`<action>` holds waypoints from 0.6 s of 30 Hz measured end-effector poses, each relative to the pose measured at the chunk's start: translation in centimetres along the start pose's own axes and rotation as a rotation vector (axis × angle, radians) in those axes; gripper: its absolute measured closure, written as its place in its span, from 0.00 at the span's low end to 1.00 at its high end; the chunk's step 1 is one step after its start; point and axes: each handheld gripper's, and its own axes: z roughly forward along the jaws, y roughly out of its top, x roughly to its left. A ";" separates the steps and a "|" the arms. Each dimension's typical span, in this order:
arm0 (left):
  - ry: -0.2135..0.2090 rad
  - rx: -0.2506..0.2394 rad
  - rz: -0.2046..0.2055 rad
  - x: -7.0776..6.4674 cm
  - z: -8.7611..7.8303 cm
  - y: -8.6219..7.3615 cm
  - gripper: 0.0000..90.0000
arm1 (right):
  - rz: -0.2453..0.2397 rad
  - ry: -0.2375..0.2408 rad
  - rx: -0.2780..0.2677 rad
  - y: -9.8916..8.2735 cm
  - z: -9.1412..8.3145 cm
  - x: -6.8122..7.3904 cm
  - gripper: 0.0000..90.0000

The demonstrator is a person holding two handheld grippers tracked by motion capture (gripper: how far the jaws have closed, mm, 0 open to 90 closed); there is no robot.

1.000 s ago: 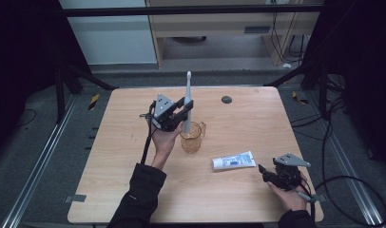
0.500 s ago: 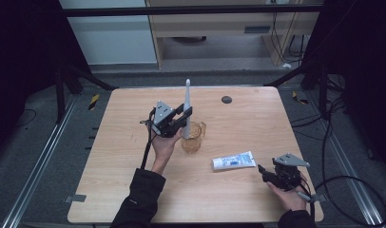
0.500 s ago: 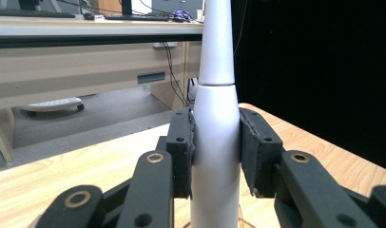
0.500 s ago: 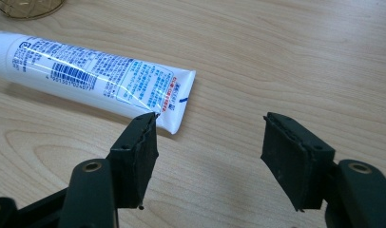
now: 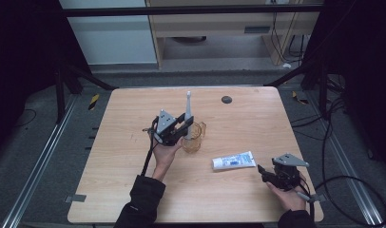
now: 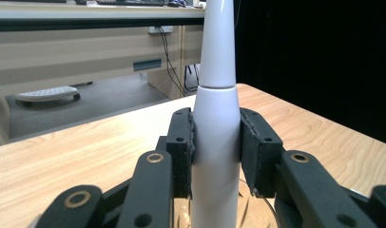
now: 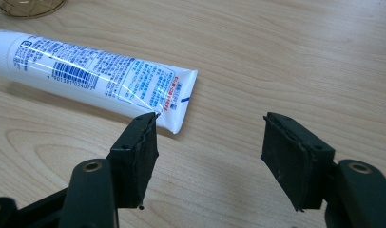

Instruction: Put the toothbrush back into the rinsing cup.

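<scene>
White toothbrush [image 6: 216,142] — amber cup [image 5: 195,137] — black tongs [image 6: 215,147].

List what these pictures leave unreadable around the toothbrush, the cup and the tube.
- Toothbrush head: cut off by the top edge in the left gripper view; too small in the high view.
- Its lower end in the cup: hidden by the left gripper.
- Toothpaste tube cap: cut off by the left edge in the right gripper view.

High view looks down on the table [image 5: 134,190]; both close tongs views share its wood.
</scene>
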 end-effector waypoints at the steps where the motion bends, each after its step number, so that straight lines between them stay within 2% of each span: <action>1: -0.001 0.002 0.002 0.0 0.0 -0.1 0.74 | 0.004 -0.001 0.001 0.0 0.0 0.0 0.41; 18: -0.013 0.060 0.009 0.1 -0.3 -1.7 0.74 | 0.000 -0.005 0.008 0.0 0.1 0.0 0.41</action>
